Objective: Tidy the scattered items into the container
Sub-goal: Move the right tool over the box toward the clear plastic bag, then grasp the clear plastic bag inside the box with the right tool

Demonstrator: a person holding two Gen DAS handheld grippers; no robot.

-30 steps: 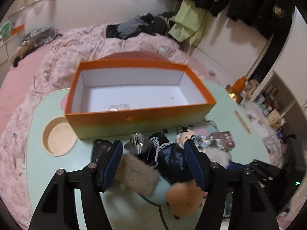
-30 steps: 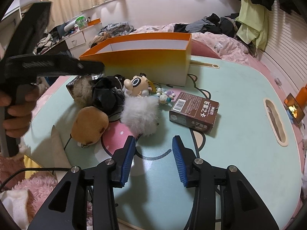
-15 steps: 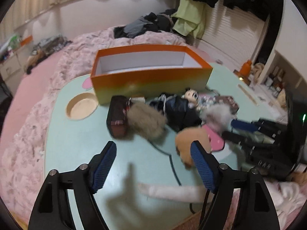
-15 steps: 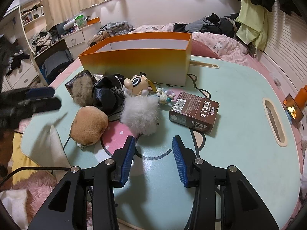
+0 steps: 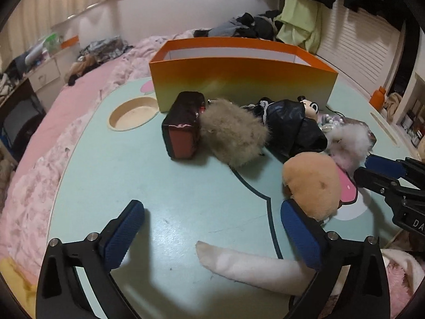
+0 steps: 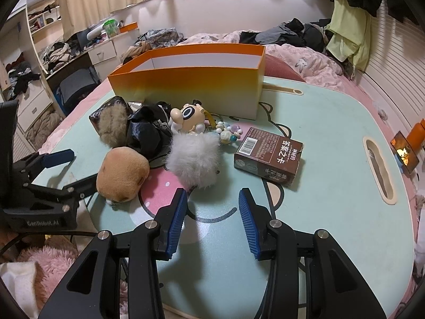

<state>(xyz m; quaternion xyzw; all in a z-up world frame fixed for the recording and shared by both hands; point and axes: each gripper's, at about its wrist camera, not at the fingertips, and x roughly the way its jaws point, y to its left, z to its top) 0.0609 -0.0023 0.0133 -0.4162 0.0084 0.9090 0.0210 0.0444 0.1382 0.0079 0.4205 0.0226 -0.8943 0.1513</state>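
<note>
An open orange box (image 5: 241,77) (image 6: 186,85) stands at the back of a mint-green table. In front of it lie a dark red pouch (image 5: 183,125), a beige fur pompom (image 5: 233,135) (image 6: 113,123), a black crumpled item (image 5: 294,127) (image 6: 146,133), a cartoon figure (image 6: 188,118), beads (image 6: 228,131), a white pompom (image 6: 196,156), a tan plush (image 5: 313,183) (image 6: 122,175) and a brown carton (image 6: 268,156). My left gripper (image 5: 212,234) is open and empty, low over the table's front. My right gripper (image 6: 211,220) is open and empty, just short of the white pompom.
A round recess (image 5: 132,113) sits in the table's left part and a slot (image 6: 378,168) at its right. A white sock-like cloth (image 5: 247,265) lies at the front edge. A pink bed with clothes (image 6: 289,37) surrounds the table. Drawers (image 6: 32,101) stand left.
My left gripper has pulled back from over the pile and dropped low toward the table's front edge, still open. The right gripper has stayed in place.
</note>
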